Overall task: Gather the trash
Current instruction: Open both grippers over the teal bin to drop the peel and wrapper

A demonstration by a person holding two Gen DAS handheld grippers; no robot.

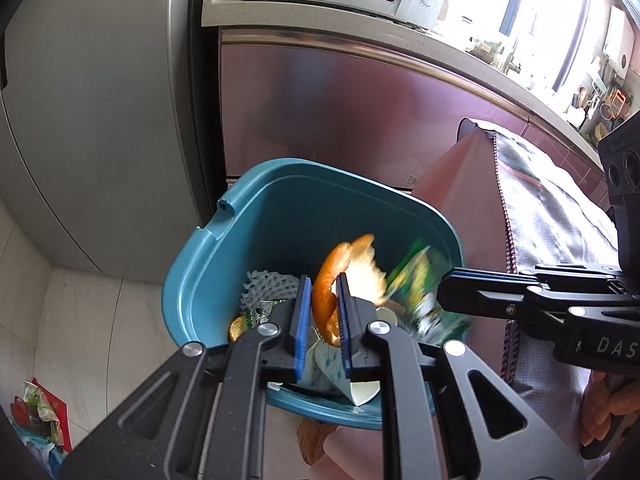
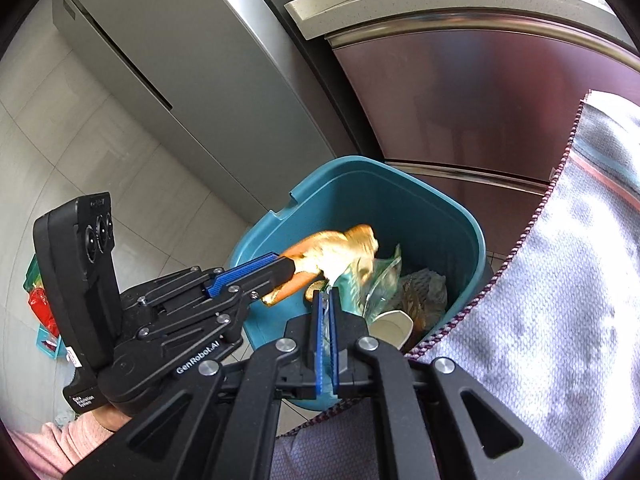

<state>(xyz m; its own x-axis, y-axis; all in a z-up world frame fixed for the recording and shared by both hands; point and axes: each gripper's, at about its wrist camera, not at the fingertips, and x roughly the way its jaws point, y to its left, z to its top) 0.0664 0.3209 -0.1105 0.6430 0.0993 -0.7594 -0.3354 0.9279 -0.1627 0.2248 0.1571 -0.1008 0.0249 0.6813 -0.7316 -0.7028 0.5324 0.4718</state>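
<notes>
1. Teal bin [image 1: 208, 264] is seen on the floor beside a fridge [image 1: 100, 120] and pink cabinet [image 1: 340, 112]; foam net [image 1: 264, 286], paper cup [image 2: 394, 326] and wrappers are held inside.
2. Orange peel [image 1: 332, 280] is pinched between the blue pads of the left gripper [image 1: 324, 284] over the bin's opening, w/ its long axis running up and away from the fingers, tip toward the far wall.
3. Green wrapper [image 2: 372, 280], blurred, is clamped by the right gripper [image 2: 327, 296], fingers nearly pressed together; it is held at the bin's near-right side, just beside the peel.
</notes>
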